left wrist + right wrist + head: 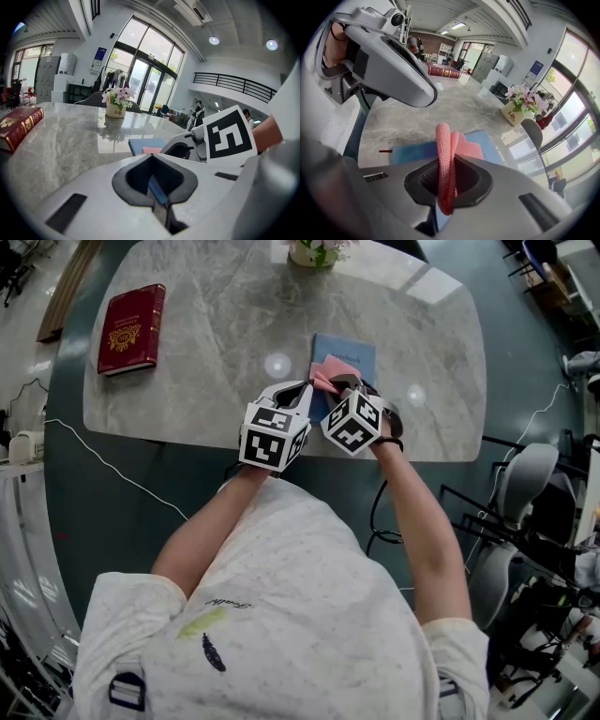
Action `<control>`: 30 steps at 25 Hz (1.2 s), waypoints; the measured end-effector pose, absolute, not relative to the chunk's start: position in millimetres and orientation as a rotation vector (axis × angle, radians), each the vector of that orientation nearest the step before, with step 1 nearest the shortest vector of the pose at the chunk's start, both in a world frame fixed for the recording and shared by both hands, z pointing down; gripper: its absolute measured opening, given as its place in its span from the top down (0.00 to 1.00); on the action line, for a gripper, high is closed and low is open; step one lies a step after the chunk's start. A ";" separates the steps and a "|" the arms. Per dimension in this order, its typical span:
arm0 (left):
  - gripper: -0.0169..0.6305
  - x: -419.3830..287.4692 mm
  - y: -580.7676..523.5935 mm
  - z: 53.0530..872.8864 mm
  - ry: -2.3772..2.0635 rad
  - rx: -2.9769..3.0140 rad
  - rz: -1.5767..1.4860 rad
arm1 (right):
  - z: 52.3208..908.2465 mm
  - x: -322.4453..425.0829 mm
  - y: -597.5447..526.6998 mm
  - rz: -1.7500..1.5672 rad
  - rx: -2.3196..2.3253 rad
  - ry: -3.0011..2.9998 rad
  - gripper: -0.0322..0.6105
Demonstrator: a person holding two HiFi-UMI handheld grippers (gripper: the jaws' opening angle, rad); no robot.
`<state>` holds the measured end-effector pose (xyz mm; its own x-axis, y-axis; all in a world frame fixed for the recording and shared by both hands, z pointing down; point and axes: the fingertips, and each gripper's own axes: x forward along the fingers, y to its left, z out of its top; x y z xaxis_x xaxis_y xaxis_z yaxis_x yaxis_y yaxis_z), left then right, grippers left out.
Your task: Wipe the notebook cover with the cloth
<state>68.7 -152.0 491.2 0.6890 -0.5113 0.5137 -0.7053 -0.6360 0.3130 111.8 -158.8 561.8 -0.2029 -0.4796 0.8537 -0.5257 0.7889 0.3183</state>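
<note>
While the person bends over the table [216, 324], both grippers sit close together at the near end of the notebook [349, 354], their marker cubes almost touching.

The notebook is blue and lies flat near the table's near edge, a little to the person's right. A thin red strip [386, 151] sticks out past one of its edges.

The left gripper [302, 395] is at the notebook's near left corner. Its jaws are closed, and its own view shows a thin blue edge pinched between them [158, 199], which looks like the rim of the notebook cover.

The right gripper [339, 385] is just beside it, over the notebook's near edge. Its jaws are clamped on the cloth [325, 374]. This is a pink knitted piece folded into a thick loop that stands up out of the jaws [445, 187], with the rest of it draped forward onto the blue cover [412, 151].

A red book [131, 329] with a gold emblem lies well to the left of the notebook and farther from the person. A small flower pot [314, 251] stands beyond the notebook at the table's far edge. A white cable [112, 470] trails across the floor to the notebook's left, and office chairs [520, 484] stand off to its right.
</note>
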 end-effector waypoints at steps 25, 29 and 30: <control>0.96 55.5 -103.1 489.9 -0.996 2.376 0.502 | 564.1 102.6 -104.4 0.030 0.712 -1.847 0.93; 0.96 53.0 -96.9 489.2 -1.004 2.377 0.497 | 564.9 100.4 -96.2 0.026 0.704 -1.848 0.93; 0.96 52.5 -95.0 489.0 -1.006 2.376 0.496 | 565.0 99.8 -93.8 0.025 0.701 -1.849 0.93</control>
